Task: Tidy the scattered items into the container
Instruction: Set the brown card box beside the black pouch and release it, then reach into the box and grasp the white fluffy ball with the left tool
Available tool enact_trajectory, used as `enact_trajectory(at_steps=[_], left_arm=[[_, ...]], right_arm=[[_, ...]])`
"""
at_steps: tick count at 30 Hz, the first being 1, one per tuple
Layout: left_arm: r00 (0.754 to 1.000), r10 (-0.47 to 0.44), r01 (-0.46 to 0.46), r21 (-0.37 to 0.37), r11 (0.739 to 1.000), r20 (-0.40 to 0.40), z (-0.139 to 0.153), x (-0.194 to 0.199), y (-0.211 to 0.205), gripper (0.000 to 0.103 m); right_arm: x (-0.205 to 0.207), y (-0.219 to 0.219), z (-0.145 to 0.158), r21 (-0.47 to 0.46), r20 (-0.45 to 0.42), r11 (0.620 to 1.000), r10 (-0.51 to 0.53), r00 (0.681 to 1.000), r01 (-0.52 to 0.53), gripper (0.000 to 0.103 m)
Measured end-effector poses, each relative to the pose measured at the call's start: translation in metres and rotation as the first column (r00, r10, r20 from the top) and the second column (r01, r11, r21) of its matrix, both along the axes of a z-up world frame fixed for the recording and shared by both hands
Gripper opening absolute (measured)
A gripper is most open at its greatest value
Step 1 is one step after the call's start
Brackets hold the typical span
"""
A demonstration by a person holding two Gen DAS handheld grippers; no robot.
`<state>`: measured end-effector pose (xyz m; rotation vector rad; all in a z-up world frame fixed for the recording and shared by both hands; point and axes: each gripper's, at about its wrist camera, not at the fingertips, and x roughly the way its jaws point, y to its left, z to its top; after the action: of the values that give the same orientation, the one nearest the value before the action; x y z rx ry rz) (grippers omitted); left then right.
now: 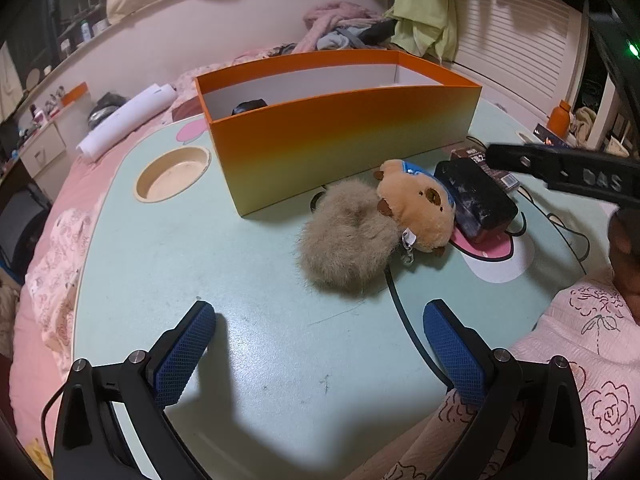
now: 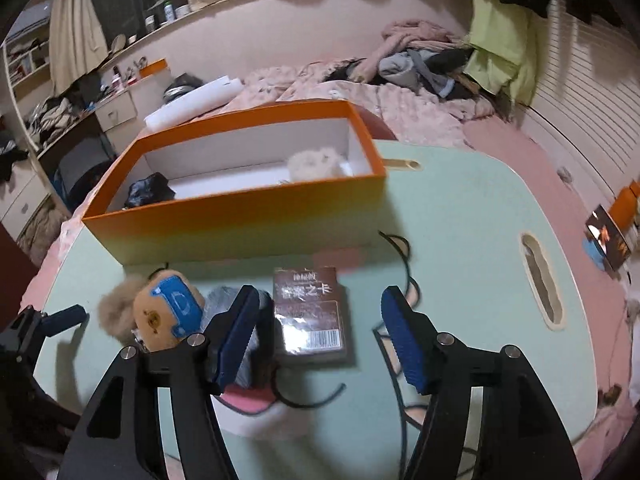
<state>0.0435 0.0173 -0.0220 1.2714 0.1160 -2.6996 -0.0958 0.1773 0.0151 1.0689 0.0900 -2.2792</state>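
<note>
An orange box (image 1: 344, 148) with a white inside stands on the pale green table (image 1: 260, 360). In the right wrist view the box (image 2: 240, 216) holds a black item (image 2: 149, 194) and a pale fluffy item (image 2: 316, 164). In front of it lie a beige fur pom-pom (image 1: 344, 248), a capybara plush (image 1: 420, 204), a dark pouch (image 1: 476, 200) and a brown card box (image 2: 310, 314). My left gripper (image 1: 320, 344) is open and empty, just short of the pom-pom. My right gripper (image 2: 316, 332) is open over the card box, its arm showing in the left wrist view (image 1: 560, 168).
A round cup recess (image 1: 173, 174) sits left of the box, a slot (image 2: 542, 280) at the table's right. A white paper roll (image 1: 128, 120) and a clothes pile (image 2: 420, 52) lie on the bed behind. My patterned sleeve (image 1: 580, 360) is at the right.
</note>
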Motion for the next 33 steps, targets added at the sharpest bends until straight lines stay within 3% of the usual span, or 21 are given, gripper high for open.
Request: enact_trajectory(at_steps=[4,9,14,17,21,24,26,29,33], left_arm=[[1.0,0.001,-0.001,0.0,1.0,0.0,0.0,0.0,0.0,0.103],[1.0,0.006,-0.006,-0.002,1.0,0.002,0.0,0.0,0.0,0.103],[0.999,0.041,-0.041,-0.038,0.998,-0.006,0.008,0.006,-0.002,0.101],[0.991,0.048,-0.059,-0.088,0.994,-0.123,0.049,0.012,0.003,0.1],[0.979,-0.051,0.053,0.005,0.999,-0.197,0.105,-0.015,0.007,0.1],[0.982,-0.136,0.146,0.067,0.987,-0.134,0.124,-0.075,0.014,0.095],[0.986,-0.163,0.166,0.071,0.984,-0.044,0.12,-0.123,0.021,0.092],[0.986,-0.131,0.124,0.076,0.989,0.101,0.102,-0.186,0.025,0.08],[0.973,-0.095,0.048,0.219,0.974,0.212,0.072,-0.239,0.014,0.076]], right_arm=[[0.012,0.021,-0.005,-0.039,0.037,0.999,0.01,0.999,-0.009,0.064],[0.031,0.029,-0.028,0.048,0.063,0.999,0.011,0.998,-0.014,0.069],[0.038,0.017,-0.027,0.107,-0.003,0.994,0.031,1.0,-0.031,0.072],[0.037,0.018,-0.026,0.099,0.004,0.995,0.026,1.0,-0.026,0.073],[0.035,0.019,-0.026,0.091,0.015,0.996,0.022,1.0,-0.024,0.076],[0.037,0.02,-0.031,0.09,0.015,0.996,0.024,1.0,-0.025,0.077],[0.037,0.021,-0.032,0.088,0.015,0.996,0.023,1.0,-0.025,0.077],[0.037,0.022,-0.033,0.084,0.014,0.996,0.025,1.0,-0.026,0.077],[0.036,0.024,-0.035,0.078,0.013,0.997,0.028,1.0,-0.029,0.077]])
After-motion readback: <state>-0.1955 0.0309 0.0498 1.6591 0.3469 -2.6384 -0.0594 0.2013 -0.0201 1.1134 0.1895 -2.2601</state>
